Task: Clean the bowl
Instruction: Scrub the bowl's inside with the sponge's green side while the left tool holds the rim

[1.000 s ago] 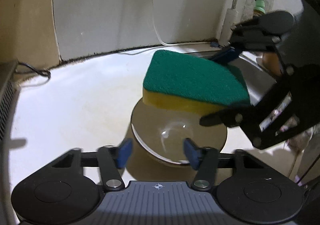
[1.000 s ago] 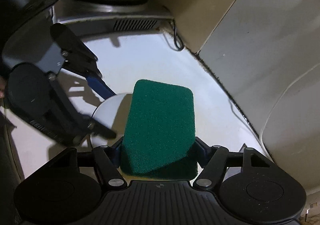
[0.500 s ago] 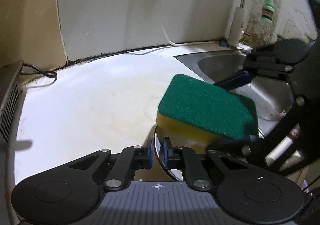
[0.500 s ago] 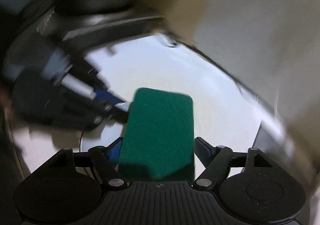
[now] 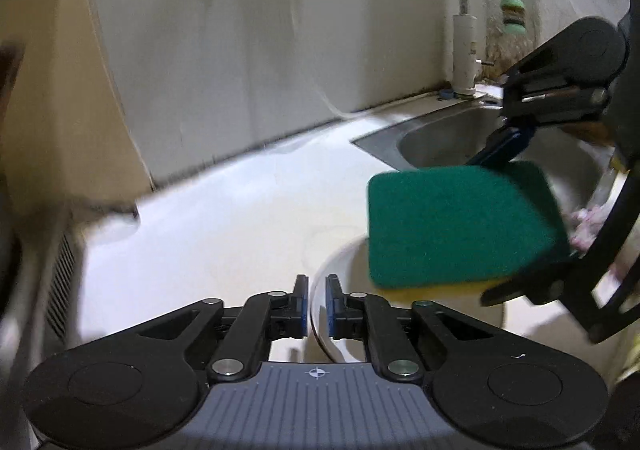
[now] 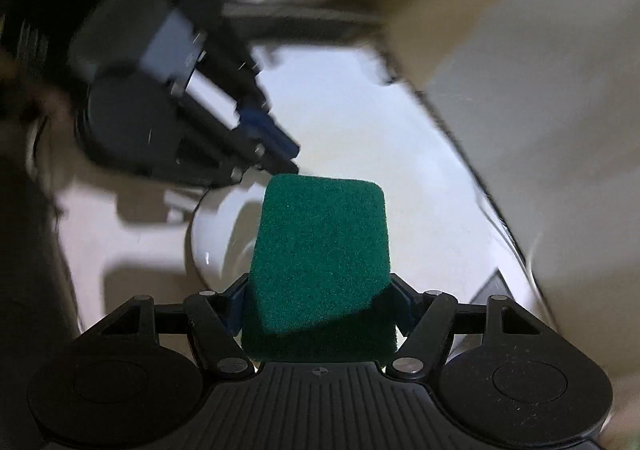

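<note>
White ceramic bowl (image 5: pixel 340 314) — on the pale worktop (image 5: pixel 224 234), rim pinched between the left gripper (image 5: pixel 317 306) jaws. Green-and-yellow rectangular sponge (image 6: pixel 320 262) — clamped in the right gripper (image 6: pixel 320 310) jaws, poised over the bowl. Advice: keep the rim grip firm, press the sponge flat inside, sweep round the wall.

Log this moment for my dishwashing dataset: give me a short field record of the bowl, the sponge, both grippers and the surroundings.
bowl: white round ceramic bowl on the pale countertop, rim pinched by the left gripper
sponge: green-topped yellow rectangular sponge, held over the bowl
left gripper: fingers closed on the bowl's rim
right gripper: right gripper clamped on the sponge's sides
sink: stainless steel sink behind the bowl, with a grey curved tap
image quality: motion blur in both views
</note>
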`<state>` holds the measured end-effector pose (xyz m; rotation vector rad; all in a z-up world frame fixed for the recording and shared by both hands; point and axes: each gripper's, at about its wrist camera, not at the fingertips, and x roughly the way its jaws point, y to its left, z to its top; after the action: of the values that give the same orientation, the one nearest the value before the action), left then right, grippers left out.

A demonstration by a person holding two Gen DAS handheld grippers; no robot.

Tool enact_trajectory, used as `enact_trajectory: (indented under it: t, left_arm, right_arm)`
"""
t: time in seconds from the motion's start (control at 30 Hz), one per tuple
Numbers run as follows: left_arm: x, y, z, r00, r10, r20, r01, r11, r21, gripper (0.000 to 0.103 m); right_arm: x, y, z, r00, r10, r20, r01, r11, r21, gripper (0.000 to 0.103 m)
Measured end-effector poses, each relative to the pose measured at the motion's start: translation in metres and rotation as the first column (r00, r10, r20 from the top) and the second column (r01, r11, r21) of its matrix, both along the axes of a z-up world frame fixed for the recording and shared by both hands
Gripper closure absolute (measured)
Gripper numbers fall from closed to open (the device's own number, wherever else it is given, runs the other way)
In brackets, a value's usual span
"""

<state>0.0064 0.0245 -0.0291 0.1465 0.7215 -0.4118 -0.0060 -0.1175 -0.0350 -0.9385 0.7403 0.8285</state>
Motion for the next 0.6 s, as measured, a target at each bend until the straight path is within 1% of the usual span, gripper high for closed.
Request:
enact_trajectory:
  t: [0.07,0.1,0.13,0.17,0.23,0.27,0.3,0.33,0.43,0.47,0.5,0.53,0.57,0.6]
  left_arm:
    - [0.001,0.012,-0.002,0.998,0.015,-0.054,-0.019,0.997,-0.073,0.077]
    - [0.002,0.014,-0.003,0.998,0.021,-0.064,-0.026,0.996,-0.081,0.069]
    - [0.004,0.016,-0.006,0.995,0.033,-0.091,-0.041,0.995,-0.085,0.064]
    - [0.007,0.018,-0.009,0.992,0.045,-0.118,-0.055,0.994,-0.091,0.056]
    - [0.011,0.021,-0.012,0.987,0.045,-0.152,-0.063,0.991,-0.117,0.053]
    - [0.013,0.022,-0.014,0.985,0.045,-0.169,-0.067,0.989,-0.130,0.045]
    - [0.016,0.023,-0.016,0.981,0.034,-0.191,-0.062,0.988,-0.143,0.045]
    - [0.017,0.023,-0.018,0.977,0.028,-0.213,-0.062,0.986,-0.155,0.045]
    - [0.019,0.019,-0.022,0.973,0.024,-0.231,-0.054,0.991,-0.126,0.045]
    - [0.020,0.018,-0.024,0.970,0.026,-0.242,-0.057,0.991,-0.122,0.045]
    - [0.021,0.017,-0.025,0.967,0.026,-0.253,-0.058,0.991,-0.119,0.049]
    - [0.022,0.015,-0.026,0.966,0.005,-0.259,-0.040,0.991,-0.131,0.054]
    - [0.023,0.012,-0.027,0.964,-0.015,-0.266,-0.023,0.990,-0.142,0.078]
    - [0.024,0.011,-0.028,0.962,-0.024,-0.273,-0.016,0.989,-0.144,0.080]
  right_arm:
    - [0.007,0.016,-0.003,0.999,0.036,-0.039,-0.039,0.997,-0.071,0.034]
    - [0.007,0.015,-0.004,0.999,0.029,-0.037,-0.031,0.998,-0.053,0.034]
    - [0.006,0.014,-0.006,0.999,0.023,-0.035,-0.024,0.999,-0.035,0.033]
    - [0.006,0.012,-0.007,0.999,0.016,-0.034,-0.016,1.000,-0.018,0.033]
    - [0.005,0.009,-0.010,1.000,0.002,-0.031,-0.001,1.000,0.018,0.030]
    - [0.005,0.008,-0.011,1.000,-0.005,-0.029,0.006,0.999,0.036,0.027]
    - [0.005,0.006,-0.012,1.000,-0.012,-0.028,0.014,0.998,0.053,0.027]
    - [0.004,0.005,-0.014,0.999,-0.019,-0.027,0.021,0.997,0.071,0.027]
    - [0.004,0.000,-0.017,0.999,-0.042,-0.028,0.045,0.991,0.127,0.027]
    - [0.005,-0.003,-0.017,0.997,-0.065,-0.039,0.070,0.984,0.165,0.029]
    - [0.004,-0.009,-0.017,0.993,-0.106,-0.044,0.114,0.969,0.221,0.030]
    - [0.002,-0.013,-0.017,0.991,-0.130,-0.035,0.135,0.959,0.249,0.031]
    - [-0.001,-0.016,-0.016,0.987,-0.156,-0.024,0.156,0.948,0.276,0.032]
    - [-0.003,-0.017,-0.014,0.983,-0.183,-0.012,0.178,0.937,0.301,0.032]
